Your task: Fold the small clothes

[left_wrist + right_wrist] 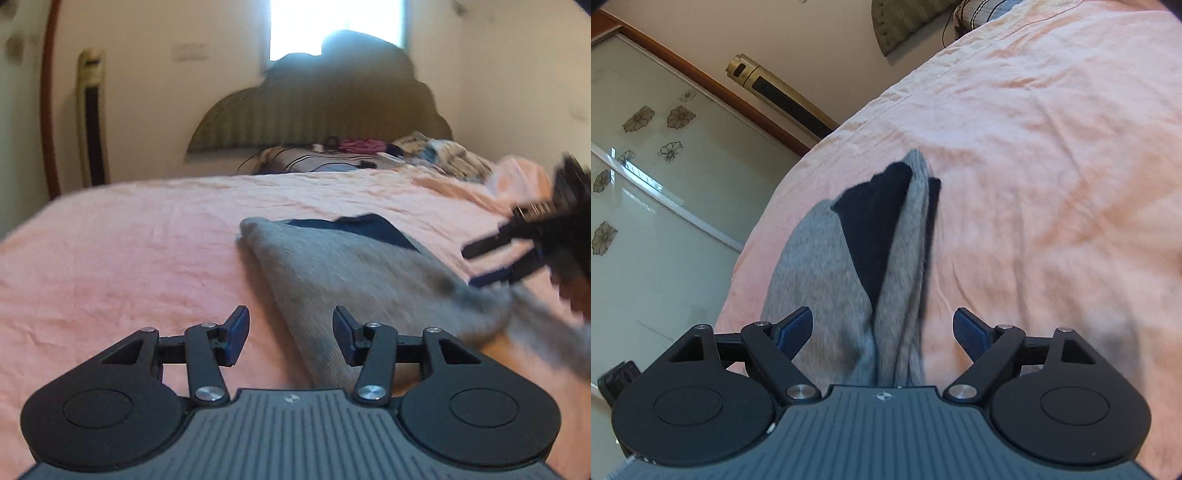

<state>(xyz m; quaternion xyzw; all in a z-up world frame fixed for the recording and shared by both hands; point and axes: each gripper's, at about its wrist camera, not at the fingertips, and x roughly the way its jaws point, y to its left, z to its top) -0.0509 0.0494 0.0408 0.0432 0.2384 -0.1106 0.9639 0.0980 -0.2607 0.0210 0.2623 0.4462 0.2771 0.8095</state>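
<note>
Pink bedsheet [129, 258] bears grey-and-navy socks [351, 269]; left gripper [291, 334] half-open and empty, right gripper [882, 334] wide, socks between unpinched; judged mid-fold, next regrip sock ends.

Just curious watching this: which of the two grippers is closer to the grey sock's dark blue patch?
Probably the right gripper, hovering open beside the dark blue patch. The left gripper is open over the grey sock's other end.

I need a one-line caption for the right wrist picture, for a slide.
Right claw, open, over grey socks with dark blue toes on a pink bedsheet.
</note>
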